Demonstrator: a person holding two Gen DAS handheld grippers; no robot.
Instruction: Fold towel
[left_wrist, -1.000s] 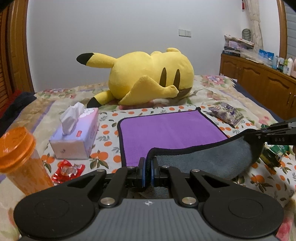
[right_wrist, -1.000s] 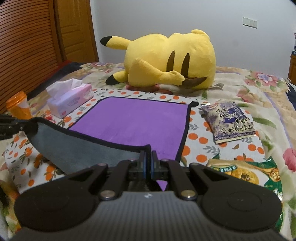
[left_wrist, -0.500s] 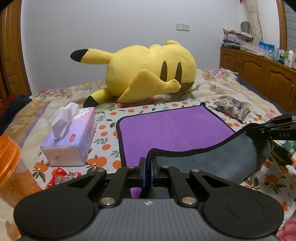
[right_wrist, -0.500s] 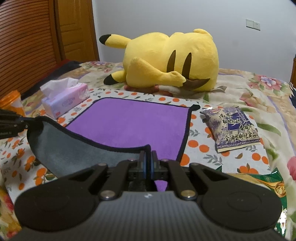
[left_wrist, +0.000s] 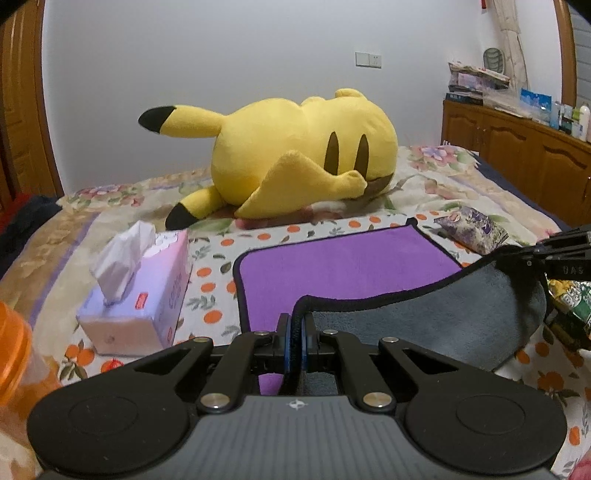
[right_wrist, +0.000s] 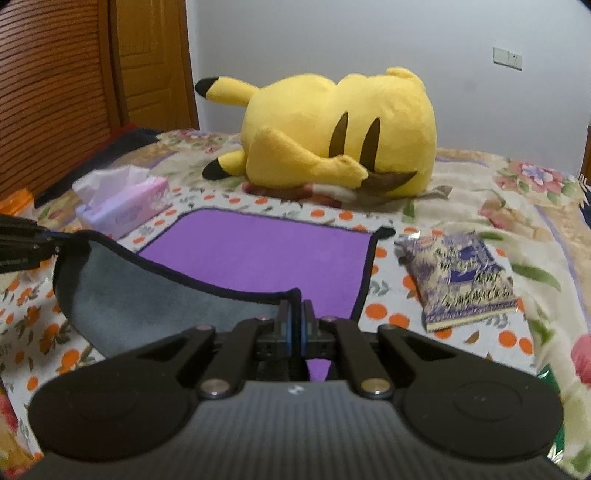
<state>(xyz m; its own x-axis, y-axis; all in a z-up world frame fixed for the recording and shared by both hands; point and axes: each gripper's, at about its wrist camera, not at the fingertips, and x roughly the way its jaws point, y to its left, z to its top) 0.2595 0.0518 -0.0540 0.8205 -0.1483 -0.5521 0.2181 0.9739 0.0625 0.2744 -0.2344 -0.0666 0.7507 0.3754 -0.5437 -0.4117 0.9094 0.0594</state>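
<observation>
A purple towel (left_wrist: 343, 266) with black trim and a grey underside lies on the bed; it also shows in the right wrist view (right_wrist: 258, 254). Its near edge is lifted and curled over, grey side (left_wrist: 436, 306) facing me. My left gripper (left_wrist: 295, 328) is shut on the towel's near left corner. My right gripper (right_wrist: 294, 317) is shut on the near right corner. Each gripper shows at the edge of the other's view, the right gripper (left_wrist: 561, 254) and the left gripper (right_wrist: 26, 243), with the raised hem stretched between them.
A big yellow plush (left_wrist: 295, 162) lies just beyond the towel's far edge. A tissue box (left_wrist: 136, 295) and an orange cup (left_wrist: 14, 354) stand to the left. A purple snack packet (right_wrist: 458, 273) and a green packet (left_wrist: 572, 299) lie to the right. A wooden cabinet (left_wrist: 524, 155) stands far right.
Both grippers have carried the towel's near edge forward toward the plush and slightly higher. More of the grey underside faces up, and less purple shows.
</observation>
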